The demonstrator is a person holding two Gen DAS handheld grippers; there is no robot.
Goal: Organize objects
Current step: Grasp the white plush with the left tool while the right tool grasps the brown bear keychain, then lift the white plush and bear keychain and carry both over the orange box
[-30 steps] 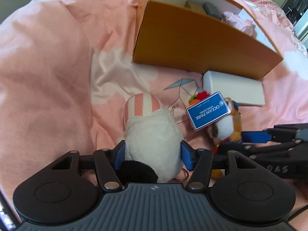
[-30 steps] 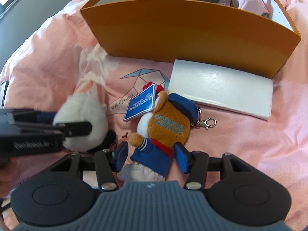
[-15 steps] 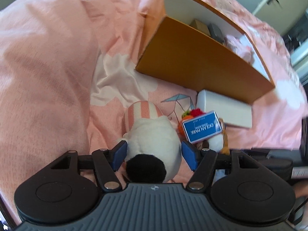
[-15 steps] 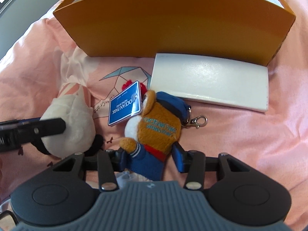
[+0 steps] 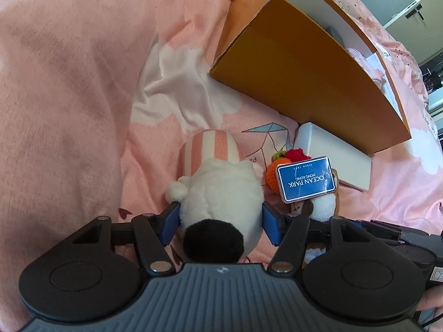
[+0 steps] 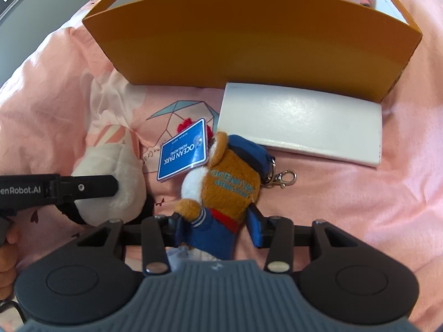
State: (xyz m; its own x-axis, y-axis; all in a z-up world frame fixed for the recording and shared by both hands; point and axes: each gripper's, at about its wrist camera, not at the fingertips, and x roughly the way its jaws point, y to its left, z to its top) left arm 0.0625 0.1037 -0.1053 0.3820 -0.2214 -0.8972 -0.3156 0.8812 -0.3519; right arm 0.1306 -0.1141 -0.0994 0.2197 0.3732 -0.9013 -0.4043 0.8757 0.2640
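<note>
A: In the left wrist view, the left tongs (image 5: 220, 224) are set around the white plush toy (image 5: 221, 191), which lies on the pink bedspread (image 5: 69, 83). The jaws are closing, and both blue pads are seen against the plush's flanks, so it is pinched lightly.

B: Is a firmer hold needed?

A: Probably. Soft filling gives way, so the squeeze is best finished before any lift, and the grip kept low on the body, not on the striped ear (image 5: 211, 148). The orange box (image 5: 304, 74) stands beyond it, near; its wall should be cleared from above.

B: And the right wrist view?

A: The right tongs (image 6: 218, 225) are closing around the brown bear keychain (image 6: 229, 177), which lies on the bed just in front of the white flat case (image 6: 301, 121). The near pad touches the blue sleeve; a small gap is seen at the far pad, so no pinch is made yet.

B: Any risk?

A: The blue tag (image 6: 184, 150) and metal clasp (image 6: 282, 178) hang loose; snagging on the box rim should be avoided, and the two tongs kept apart during the lift.
</note>
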